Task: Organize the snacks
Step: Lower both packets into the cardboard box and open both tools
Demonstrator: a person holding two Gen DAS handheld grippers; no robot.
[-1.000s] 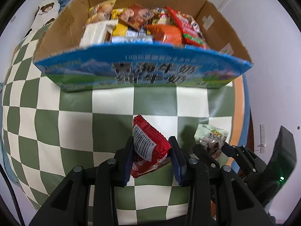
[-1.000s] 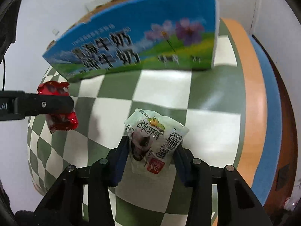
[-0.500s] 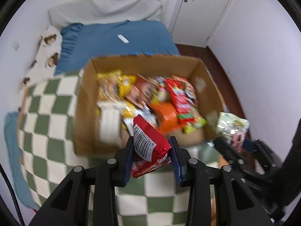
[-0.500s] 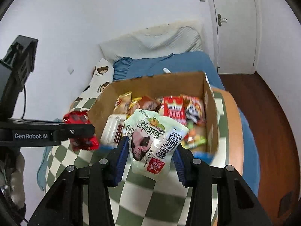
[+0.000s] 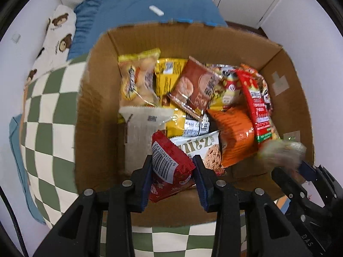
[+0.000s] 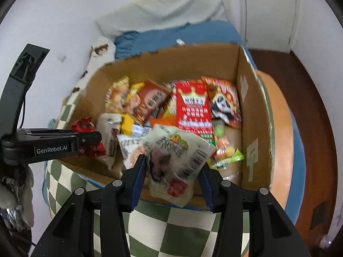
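A green-and-white checked cloth [image 5: 49,128] covers the work surface, with a blue bed [image 6: 171,36] and a white door behind it.

Nearest the left wrist camera, the left gripper [image 5: 172,171] is clamped narrowly on a red snack packet [image 5: 169,167], barcode side up, above the near wall of the cardboard box [image 5: 96,111]. The right gripper [image 6: 173,171] has a pale translucent snack bag [image 6: 175,158] between its pads, above the near right part of the box; its jaws are opening, and the bag looks about to drop.

Beyond both grippers, the box holds a loose layer of packets: an orange packet [image 5: 235,135], a brown biscuit packet [image 5: 197,85], yellow packets and a long red packet [image 6: 193,109].

Handling, as judged: both packets are light, soft film pouches, slippery and crushable. Grip across the flat body between the sealed edges, with light pressure. Release low over the pile, since a light pouch may slide off the packets below or catch on a pad.
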